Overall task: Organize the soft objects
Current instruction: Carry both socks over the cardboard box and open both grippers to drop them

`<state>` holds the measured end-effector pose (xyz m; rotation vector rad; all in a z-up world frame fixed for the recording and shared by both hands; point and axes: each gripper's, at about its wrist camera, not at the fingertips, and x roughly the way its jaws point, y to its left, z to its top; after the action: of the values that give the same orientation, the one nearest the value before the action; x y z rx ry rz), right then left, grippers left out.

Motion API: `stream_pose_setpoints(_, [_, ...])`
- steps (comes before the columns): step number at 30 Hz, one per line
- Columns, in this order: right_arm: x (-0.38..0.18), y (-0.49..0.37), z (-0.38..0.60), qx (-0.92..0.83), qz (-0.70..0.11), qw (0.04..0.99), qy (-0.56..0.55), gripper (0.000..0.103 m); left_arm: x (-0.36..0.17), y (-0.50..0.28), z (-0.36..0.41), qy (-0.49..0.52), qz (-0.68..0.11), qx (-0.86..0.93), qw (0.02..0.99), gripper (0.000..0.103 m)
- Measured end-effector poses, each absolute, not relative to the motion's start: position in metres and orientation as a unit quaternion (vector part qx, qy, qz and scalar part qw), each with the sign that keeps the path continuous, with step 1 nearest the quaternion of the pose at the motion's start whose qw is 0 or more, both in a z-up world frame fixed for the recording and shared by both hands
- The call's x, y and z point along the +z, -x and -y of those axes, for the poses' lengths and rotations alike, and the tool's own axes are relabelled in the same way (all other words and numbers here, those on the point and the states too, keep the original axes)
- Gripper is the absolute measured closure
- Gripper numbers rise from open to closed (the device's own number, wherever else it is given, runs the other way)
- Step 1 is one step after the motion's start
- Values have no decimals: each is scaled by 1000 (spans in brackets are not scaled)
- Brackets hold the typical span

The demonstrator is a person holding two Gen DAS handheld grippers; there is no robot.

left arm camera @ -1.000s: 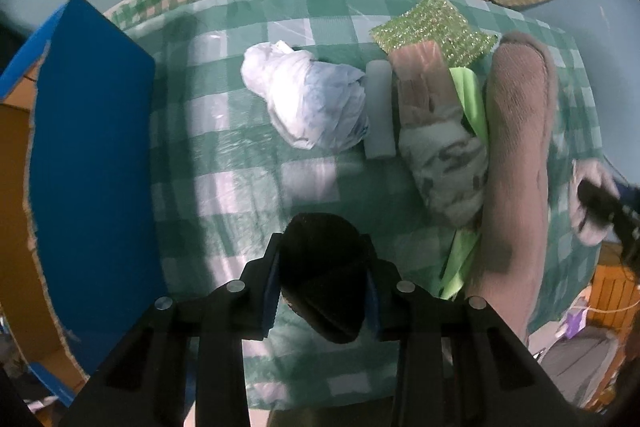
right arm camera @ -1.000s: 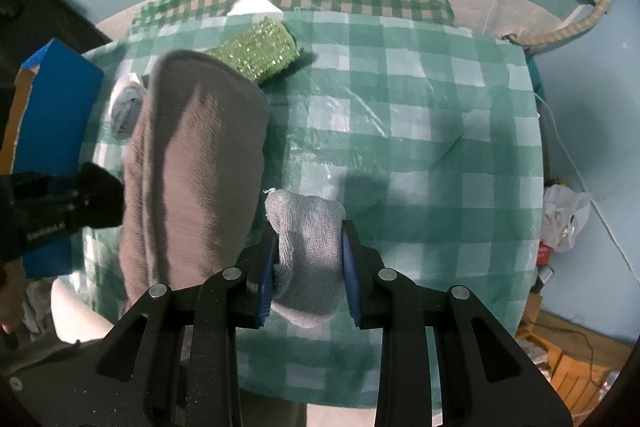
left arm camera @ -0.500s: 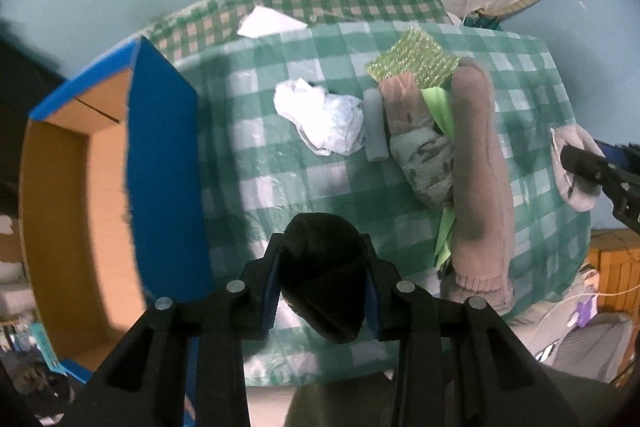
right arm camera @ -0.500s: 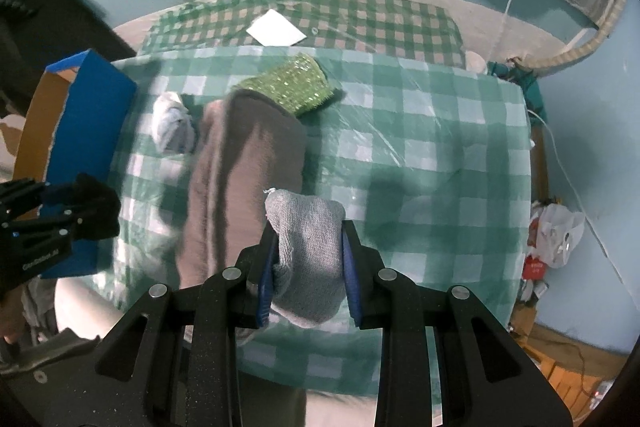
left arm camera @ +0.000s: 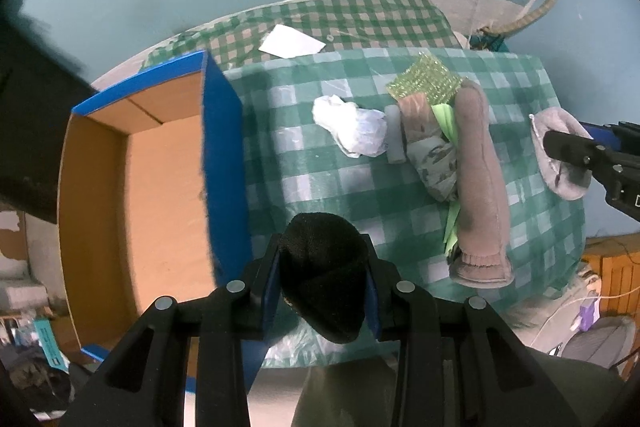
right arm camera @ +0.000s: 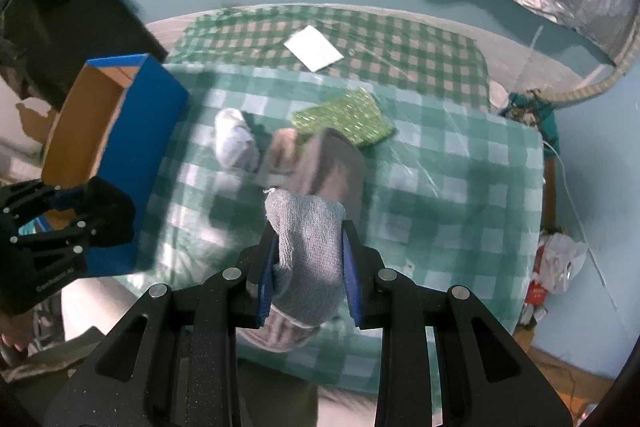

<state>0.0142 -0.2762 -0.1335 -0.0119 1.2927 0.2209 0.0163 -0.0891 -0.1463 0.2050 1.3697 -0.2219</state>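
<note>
Checked tablecloth (left arm camera: pixel 320 187) below (blue box (left arm camera: pixel 224 163) alongside), left hand-held gripper (left arm camera: pixel 322 285) clamping black sock (left arm camera: pixel 320 267), right hand-held gripper (right arm camera: pixel 308 261) grey sock (right arm camera: pixel 308 239).

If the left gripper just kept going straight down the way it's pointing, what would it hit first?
Probably the checked tablecloth near the blue box wall. The left gripper, shut on a black sock, points steeply down there, though depth is hard to judge.
</note>
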Motion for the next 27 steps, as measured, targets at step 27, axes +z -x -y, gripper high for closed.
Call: stream_pose_setpoints(27, [-103,-39,116,241,-572,780,80,75,-112,2,-26,-20,-612,-12,791,68])
